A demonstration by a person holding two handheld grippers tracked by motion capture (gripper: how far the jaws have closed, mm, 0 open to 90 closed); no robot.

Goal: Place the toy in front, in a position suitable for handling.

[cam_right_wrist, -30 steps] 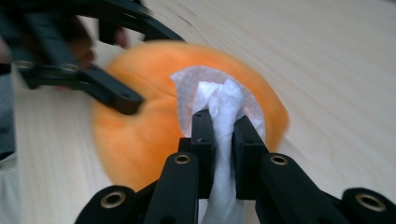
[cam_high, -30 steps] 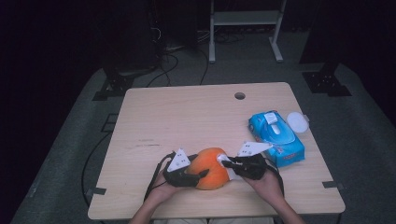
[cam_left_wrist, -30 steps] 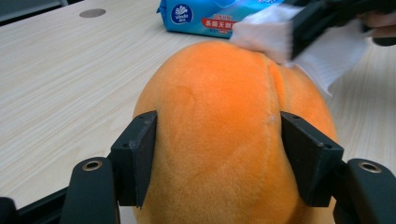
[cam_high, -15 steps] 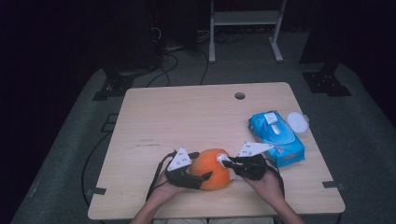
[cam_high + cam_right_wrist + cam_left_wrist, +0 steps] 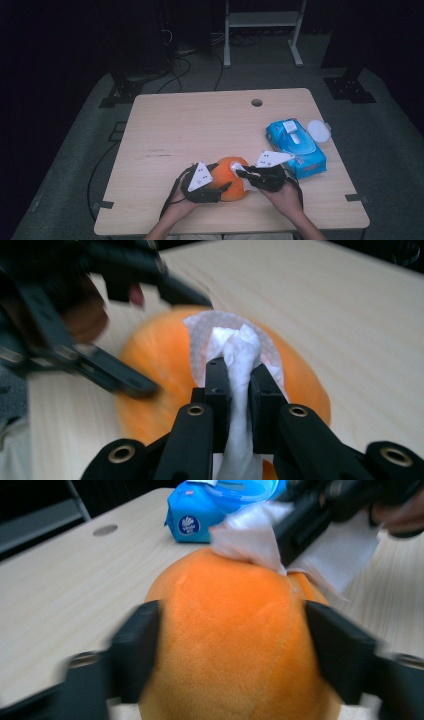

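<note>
Little has shifted since a second ago: my hands stay put, though the left gripper (image 5: 220, 186) has just been closing its fingers (image 5: 135, 650) again around the orange plush ball (image 5: 231, 176), one on each flank, and I can't tell whether they press it. My right gripper (image 5: 242, 173) has its fingers (image 5: 218, 385) clamped on a white wipe (image 5: 235, 352), laid on the ball's top. That ball sits on the bench (image 5: 200, 130) near its front edge, with the blue wipes pack (image 5: 296, 145) just right of it.
</note>
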